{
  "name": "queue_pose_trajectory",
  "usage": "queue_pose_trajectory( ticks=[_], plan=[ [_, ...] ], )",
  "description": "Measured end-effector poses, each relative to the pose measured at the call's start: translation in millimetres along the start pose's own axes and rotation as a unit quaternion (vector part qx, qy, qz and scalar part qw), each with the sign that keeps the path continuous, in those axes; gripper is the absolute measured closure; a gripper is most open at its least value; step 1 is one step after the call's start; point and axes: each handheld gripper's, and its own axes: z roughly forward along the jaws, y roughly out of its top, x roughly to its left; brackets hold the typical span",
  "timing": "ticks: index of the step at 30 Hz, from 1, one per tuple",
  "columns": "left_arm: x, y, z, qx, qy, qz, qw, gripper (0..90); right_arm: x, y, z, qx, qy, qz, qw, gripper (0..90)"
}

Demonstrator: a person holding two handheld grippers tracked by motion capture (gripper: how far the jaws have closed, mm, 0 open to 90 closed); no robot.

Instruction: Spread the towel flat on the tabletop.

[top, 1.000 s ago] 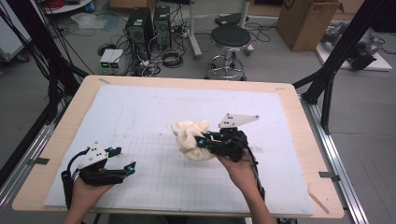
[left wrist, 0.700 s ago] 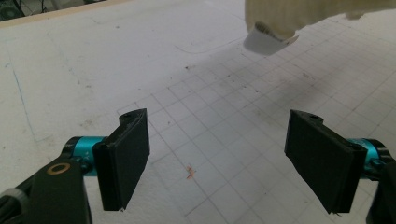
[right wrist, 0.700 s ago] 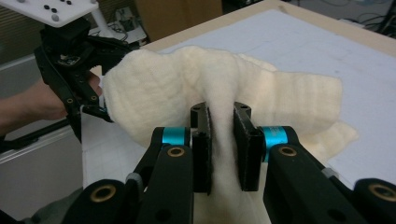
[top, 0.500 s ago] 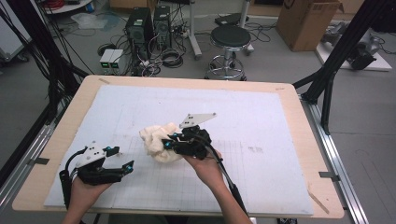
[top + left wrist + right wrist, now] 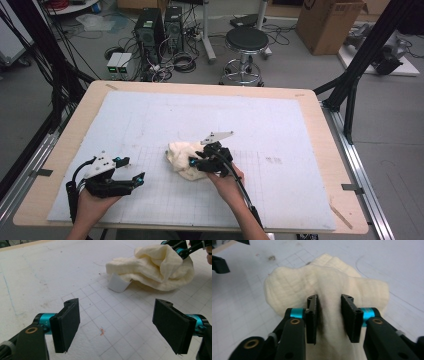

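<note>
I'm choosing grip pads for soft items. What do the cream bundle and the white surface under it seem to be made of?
The cream bundle looks like soft woven cotton, matte, with a ribbed weave and limp folds; a smooth white tag sticks out. The white surface looks like a matte foam or paper-faced board with a printed grid, scuffed and stained; which one is unclear.

One cream cloth (image 5: 184, 159), two hand-held grippers; one table (image 5: 310, 107)

Cream cloth (image 5: 184, 159) — white gridded mat (image 5: 280, 125).
</note>
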Motion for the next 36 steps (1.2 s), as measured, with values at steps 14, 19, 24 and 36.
queue_pose_trajectory(
  ticks=[14, 19, 24, 36],
  plan=[
    [-9.5, 17.0, 25.0, 0.008, -0.018, 0.015, 0.9997, 31.8, -9.2, -24.5, -46.9, -0.021, -0.006, -0.027, 0.9994, 53.5],
    [-10.1, 23.4, 49.6, 0.041, -0.048, 0.027, 0.9976, 43.6, -18.4, -39.1, -56.2, -0.02, -0.007, -0.036, 0.9991, 56.2],
    [-10.1, 31.2, 74.9, 0.061, -0.064, 0.034, 0.9955, 50.0, -27.0, -43.7, -50.1, -0.011, -0.004, -0.019, 0.9998, 57.6],
    [-10.6, 36.1, 112.4, 0.113, -0.076, 0.039, 0.9899, 71.9, -33.5, -48.1, -20.9, 0.045, -0.022, -0.028, 0.9984, 66.4]
  ],
)
